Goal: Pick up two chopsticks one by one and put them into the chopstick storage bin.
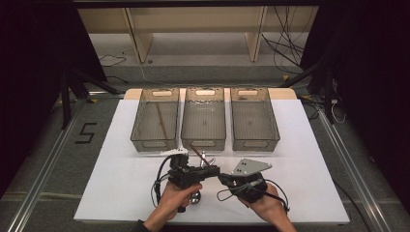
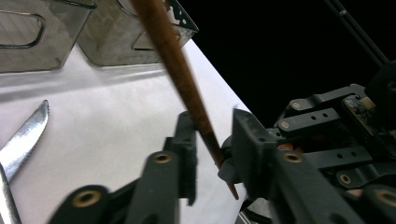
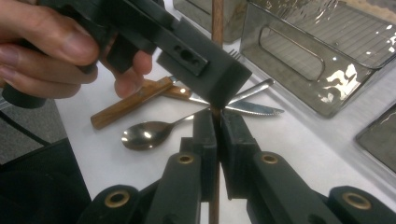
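Chopstick [image 3: 217,21] clamped in right tool [image 3: 218,122]; left tool [image 2: 212,140] brackets it, contact unclear. Right gripper view adds spoon [image 3: 144,134] and knife [image 3: 252,109] beyond chopstick on surface [image 1: 121,179].

Even overhead light falls on the white table [image 1: 121,193], bright against dark surroundings at both sides of the high view, with only faint shadows beneath the hands. That view is soft and grainy. In the right gripper view, glare glints off the bin wall [image 3: 336,84] and the spoon [image 3: 140,135]. In the left gripper view, the chopstick [image 2: 177,65] is blurred and the near jaws are out of focus.
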Demonstrator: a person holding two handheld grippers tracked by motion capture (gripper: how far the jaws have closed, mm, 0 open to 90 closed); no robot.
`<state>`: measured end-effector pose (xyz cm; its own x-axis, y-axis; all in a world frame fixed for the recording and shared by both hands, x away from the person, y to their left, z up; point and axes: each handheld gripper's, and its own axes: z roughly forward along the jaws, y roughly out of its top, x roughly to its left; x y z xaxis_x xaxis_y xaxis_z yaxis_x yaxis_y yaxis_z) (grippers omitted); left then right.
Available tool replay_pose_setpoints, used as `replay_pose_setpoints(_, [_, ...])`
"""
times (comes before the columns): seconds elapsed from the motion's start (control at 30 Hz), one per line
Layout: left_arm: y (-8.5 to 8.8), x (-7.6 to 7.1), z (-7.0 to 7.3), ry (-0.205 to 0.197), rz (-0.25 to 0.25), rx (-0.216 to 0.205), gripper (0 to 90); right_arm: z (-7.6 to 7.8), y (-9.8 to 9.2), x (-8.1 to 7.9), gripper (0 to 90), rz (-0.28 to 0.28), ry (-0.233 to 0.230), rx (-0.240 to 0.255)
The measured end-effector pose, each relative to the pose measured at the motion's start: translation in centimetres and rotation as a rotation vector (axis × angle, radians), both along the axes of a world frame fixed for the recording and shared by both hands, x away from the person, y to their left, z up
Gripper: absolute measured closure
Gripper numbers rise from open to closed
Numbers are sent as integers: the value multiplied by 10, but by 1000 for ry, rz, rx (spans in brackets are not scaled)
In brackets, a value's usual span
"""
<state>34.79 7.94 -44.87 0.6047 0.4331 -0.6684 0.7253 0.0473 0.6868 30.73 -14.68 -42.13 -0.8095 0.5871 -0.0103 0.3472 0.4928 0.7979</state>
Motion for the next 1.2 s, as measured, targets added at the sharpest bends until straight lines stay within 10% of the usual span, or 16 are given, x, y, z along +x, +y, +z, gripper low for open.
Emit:
replay_pose_setpoints(0.27, [6,1,2,34,-29,-71,840,2,-1,-2,843,5,6,35])
replay_pose_setpoints(0.53, [31,9,9,2,25,-69,843,11,-20,-9,598,-16,-12,35])
replay_pose_setpoints(0.77, [51,22,17,-18,53,-33,843,1,-39,-11,375,-87,-7,63])
replay_pose_setpoints(1.2, [91,57,68,-78,78,51,842,-12,-64,-16,258,-166,-10,101])
